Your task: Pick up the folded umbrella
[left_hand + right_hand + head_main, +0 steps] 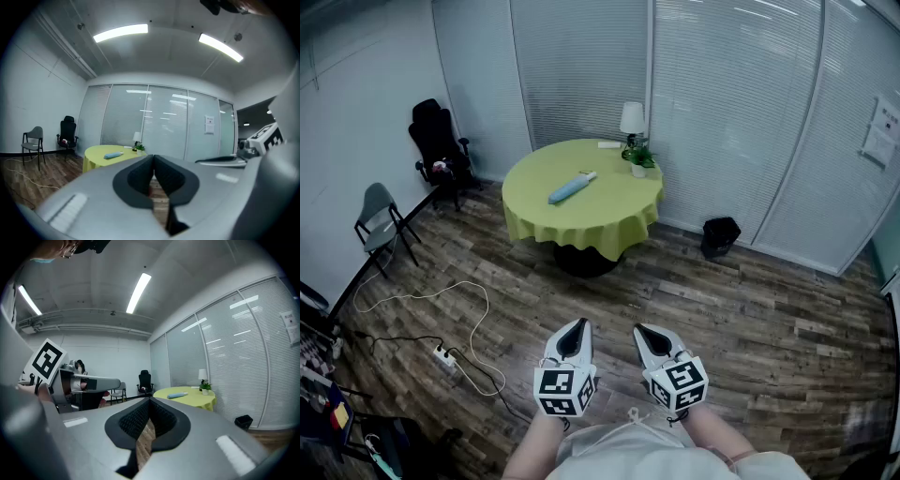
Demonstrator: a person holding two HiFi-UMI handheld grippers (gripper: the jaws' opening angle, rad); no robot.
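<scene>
The folded umbrella (572,187) lies on the round table (605,211) with the yellow cloth. A lamp (631,117) and a small plant (638,156) stand at the table's far edge. Well short of it, your left gripper (576,324) and right gripper (644,330) hover over the wood floor, jaws closed on nothing.

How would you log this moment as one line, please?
stage: before approach | left tool: shut, empty | right tool: shut, empty | folded umbrella: lying on yellow-clothed round table, untouched, far ahead of both tools
</scene>
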